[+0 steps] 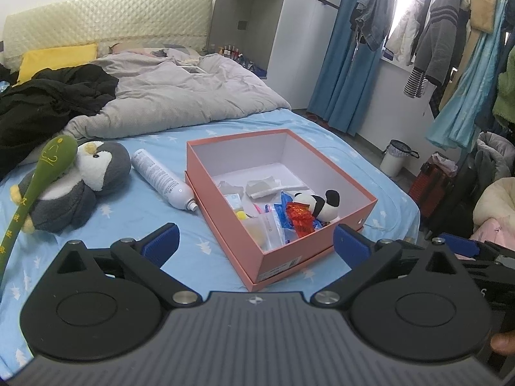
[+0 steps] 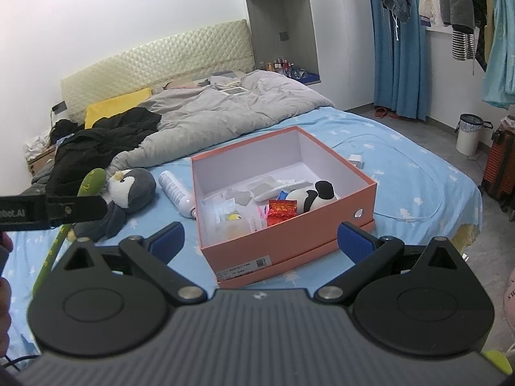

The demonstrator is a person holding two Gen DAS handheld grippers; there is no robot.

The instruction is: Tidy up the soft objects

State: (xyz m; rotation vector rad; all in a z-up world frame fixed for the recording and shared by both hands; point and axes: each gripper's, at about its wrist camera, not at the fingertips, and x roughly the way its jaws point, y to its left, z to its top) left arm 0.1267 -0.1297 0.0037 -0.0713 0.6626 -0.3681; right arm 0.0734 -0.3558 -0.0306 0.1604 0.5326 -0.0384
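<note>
An open pink box (image 1: 322, 244) (image 2: 283, 241) sits on the blue bed sheet. Inside lie a small panda plush (image 1: 322, 204) (image 2: 310, 196), a red packet (image 1: 299, 218) (image 2: 281, 210) and several plastic packets. Left of the box lie a white spray can (image 1: 164, 178) (image 2: 177, 191), a grey penguin plush (image 1: 80, 183) (image 2: 128, 193) and a green long-handled soft hammer (image 1: 38, 180) (image 2: 91, 180). My left gripper (image 1: 256, 241) is open and empty just before the box. My right gripper (image 2: 260, 239) is open and empty, also before the box.
A grey duvet (image 1: 180, 96) and black clothes (image 1: 48, 103) cover the far half of the bed. Blue curtains, hanging clothes, a white bin (image 1: 397, 157) and a red suitcase (image 2: 500, 164) stand on the right. A white charger with cable (image 2: 355, 159) lies beside the box.
</note>
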